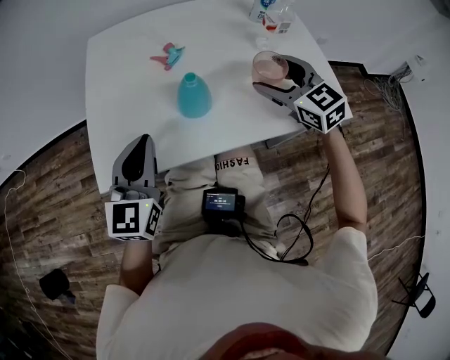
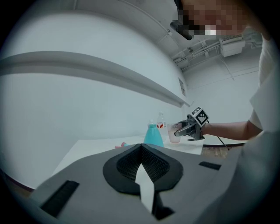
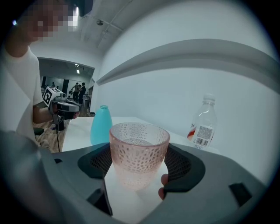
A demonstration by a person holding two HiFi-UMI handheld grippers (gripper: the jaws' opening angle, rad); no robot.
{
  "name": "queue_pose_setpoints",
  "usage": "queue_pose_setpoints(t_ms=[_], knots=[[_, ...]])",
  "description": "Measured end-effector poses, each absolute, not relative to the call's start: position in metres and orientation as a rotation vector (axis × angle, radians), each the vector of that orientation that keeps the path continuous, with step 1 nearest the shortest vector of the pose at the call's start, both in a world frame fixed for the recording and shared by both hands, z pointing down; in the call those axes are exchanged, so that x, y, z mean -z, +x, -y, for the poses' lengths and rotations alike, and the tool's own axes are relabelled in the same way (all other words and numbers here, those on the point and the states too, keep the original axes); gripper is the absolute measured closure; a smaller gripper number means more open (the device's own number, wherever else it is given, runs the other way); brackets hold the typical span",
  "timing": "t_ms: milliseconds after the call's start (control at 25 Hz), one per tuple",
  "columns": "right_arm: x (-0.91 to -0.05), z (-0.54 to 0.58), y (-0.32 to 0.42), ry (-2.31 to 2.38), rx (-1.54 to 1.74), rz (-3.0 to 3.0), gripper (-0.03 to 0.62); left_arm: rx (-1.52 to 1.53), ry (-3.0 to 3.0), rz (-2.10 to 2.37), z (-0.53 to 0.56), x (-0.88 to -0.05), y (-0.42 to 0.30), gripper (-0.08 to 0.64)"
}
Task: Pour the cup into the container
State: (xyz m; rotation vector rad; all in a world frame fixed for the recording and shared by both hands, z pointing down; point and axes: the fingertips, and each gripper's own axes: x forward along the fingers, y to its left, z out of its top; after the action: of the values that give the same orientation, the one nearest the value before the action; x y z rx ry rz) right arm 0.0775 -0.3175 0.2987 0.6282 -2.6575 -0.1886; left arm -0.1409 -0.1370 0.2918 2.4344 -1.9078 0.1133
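Note:
A pink textured cup (image 1: 268,67) stands upright near the right edge of the white table (image 1: 119,91). My right gripper (image 1: 275,76) is shut on the cup (image 3: 139,153), one jaw on each side; some liquid seems to lie low inside. The teal bottle-shaped container (image 1: 193,95), with an open neck, stands at the table's middle, left of the cup and apart from it; it is also in the right gripper view (image 3: 101,124). My left gripper (image 1: 143,144) hovers at the table's near edge, shut and holding nothing (image 2: 141,151). Whether the cup rests on the table, I cannot tell.
A clear plastic bottle (image 1: 271,14) with a label stands at the far right corner, behind the cup. A small pink and teal object (image 1: 167,55) lies at the far side of the table. Wood floor surrounds the table; a cable hangs by my right arm.

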Motion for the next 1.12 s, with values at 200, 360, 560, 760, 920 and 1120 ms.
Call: queue_pose_setpoints(t_ms=[200,360,560,760,920,1120], knots=[[-0.291,0.314,0.066,0.652,0.214,2.645,0.223,-0.088,2.457,1.912,0.14,-0.284,-0.144,0.548],[-0.283,0.31,0.06,0.646,0.23,2.636,0.224,-0.067,2.469,1.911,0.142,-0.278,-0.143,0.548],[-0.275,0.309,0.054,0.662,0.245,2.626,0.224,-0.061,2.485,1.909,0.144,-0.27,-0.143,0.548],[-0.267,0.308,0.049,0.686,0.268,2.613,0.224,-0.041,2.496,1.909,0.144,-0.261,-0.143,0.548],[-0.264,0.309,0.041,0.695,0.289,2.602,0.224,-0.035,2.504,1.903,0.143,-0.259,-0.141,0.548],[-0.26,0.306,0.027,0.694,0.325,2.577,0.224,-0.042,2.503,1.873,0.144,-0.262,-0.142,0.548]])
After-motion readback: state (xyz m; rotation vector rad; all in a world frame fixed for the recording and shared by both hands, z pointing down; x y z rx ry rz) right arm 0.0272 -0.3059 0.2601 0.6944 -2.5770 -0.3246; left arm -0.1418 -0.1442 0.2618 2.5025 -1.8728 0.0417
